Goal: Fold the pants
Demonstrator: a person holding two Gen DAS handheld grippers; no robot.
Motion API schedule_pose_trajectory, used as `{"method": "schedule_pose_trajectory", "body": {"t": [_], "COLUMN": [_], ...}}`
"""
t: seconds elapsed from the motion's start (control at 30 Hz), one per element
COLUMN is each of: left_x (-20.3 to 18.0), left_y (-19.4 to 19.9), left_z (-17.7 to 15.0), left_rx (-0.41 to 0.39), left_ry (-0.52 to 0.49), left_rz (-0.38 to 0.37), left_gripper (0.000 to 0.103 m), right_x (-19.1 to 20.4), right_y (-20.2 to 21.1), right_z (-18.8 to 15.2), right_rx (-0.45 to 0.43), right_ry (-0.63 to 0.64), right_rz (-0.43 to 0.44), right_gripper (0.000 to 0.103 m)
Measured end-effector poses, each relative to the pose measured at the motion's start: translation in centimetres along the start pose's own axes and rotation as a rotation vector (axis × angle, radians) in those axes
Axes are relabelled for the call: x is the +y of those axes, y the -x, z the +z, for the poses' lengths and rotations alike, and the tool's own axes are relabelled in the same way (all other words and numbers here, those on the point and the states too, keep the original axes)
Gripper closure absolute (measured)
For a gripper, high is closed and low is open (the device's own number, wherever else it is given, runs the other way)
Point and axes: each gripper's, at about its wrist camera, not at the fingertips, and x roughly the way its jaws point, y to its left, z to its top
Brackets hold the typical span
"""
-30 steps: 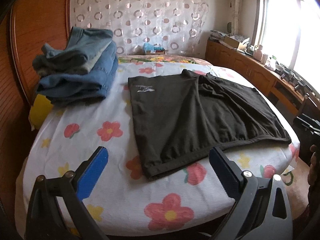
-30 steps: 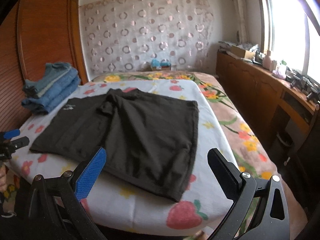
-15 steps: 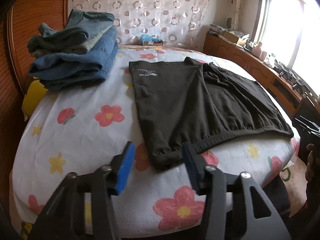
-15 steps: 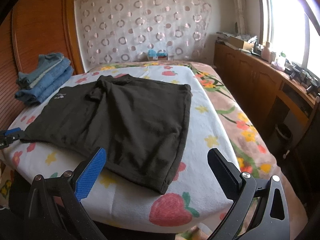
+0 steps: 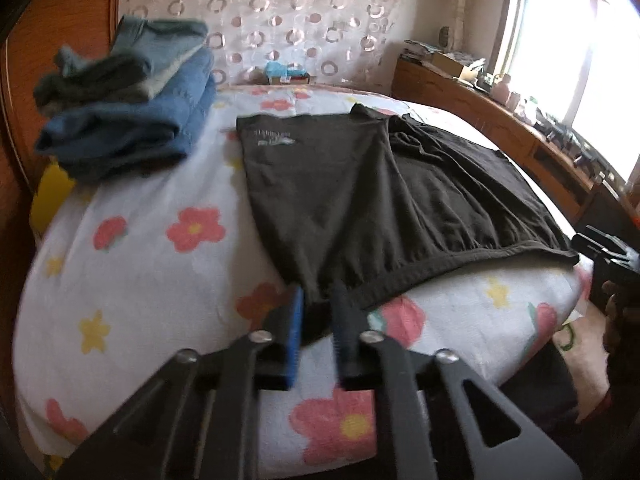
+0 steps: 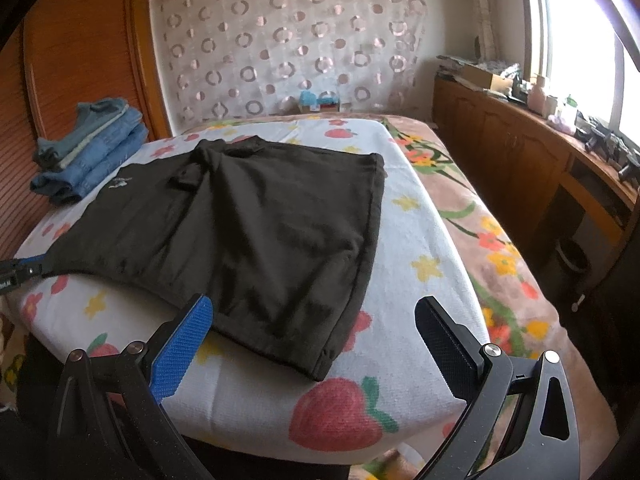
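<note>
Dark brown, almost black, the pants (image 5: pixel 360 196) lie spread flat on the flower-print sheet (image 5: pixel 132 264) of the bed, waistband toward the near edge and the two legs running away toward the curtained wall. A small pale logo (image 5: pixel 274 139) sits on the left leg near its far hem. The left gripper (image 5: pixel 318 300) has its two fingers drawn together on the near left corner of the pants, the waistband cloth pinched between the blue pad and the black one. The right gripper (image 6: pixel 312 320) stands with its fingers wide apart just above the near right corner of the pants; that corner lies between the fingers, but neither pad touches it. In the right wrist view the left gripper's tip shows at the far left edge, at the opposite waistband corner of the pants. Beyond the pants on their left, well apart from them, a stack of folded blue jeans (image 5: pixel 128 120) rests against the wooden headboard (image 5: pixel 68 12). To the right of the pants, past the bed edge, a low wooden cabinet (image 6: pixel 516 172) runs under the window (image 6: pixel 580 40).
</note>
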Motion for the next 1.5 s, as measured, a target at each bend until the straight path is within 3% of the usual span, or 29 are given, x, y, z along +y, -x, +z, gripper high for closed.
{"method": "schedule_pose_trajectory", "body": {"t": [0.47, 0.93, 1.1, 1.17, 1.3, 1.5], "left_x": [-4.3, -13.2, -15.2, -15.4, -15.2, -13.0], "left_y": [1.7, 2.1, 2.8, 2.9, 2.9, 2.0], "left_z": [4.7, 8.9, 9.2, 9.2, 8.8, 8.3], "left_rx": [-0.067, -0.09, -0.096, -0.095, -0.09, -0.074], "left_ry": [-0.094, -0.248, -0.277, -0.273, -0.259, -0.221], "left_rz": [-0.132, -0.297, -0.296, -0.286, -0.267, -0.229], "left_gripper": [0.102, 0.103, 0.102, 0.099, 0.081, 0.069], "right_x": [-0.4, -1.3, -1.3, -1.3, -1.0, -0.1], "right_y": [0.4, 1.2, 1.3, 1.3, 1.3, 1.2], "right_z": [0.6, 1.3, 1.4, 1.4, 1.5, 1.7], "right_rx": [-0.02, -0.048, -0.051, -0.051, -0.051, -0.05], "right_ry": [-0.015, -0.013, -0.013, -0.013, -0.006, 0.01], "right_rz": [0.011, 0.027, 0.031, 0.031, 0.042, 0.063], "right_gripper": [0.0, 0.001, 0.002, 0.002, 0.002, 0.006]}}
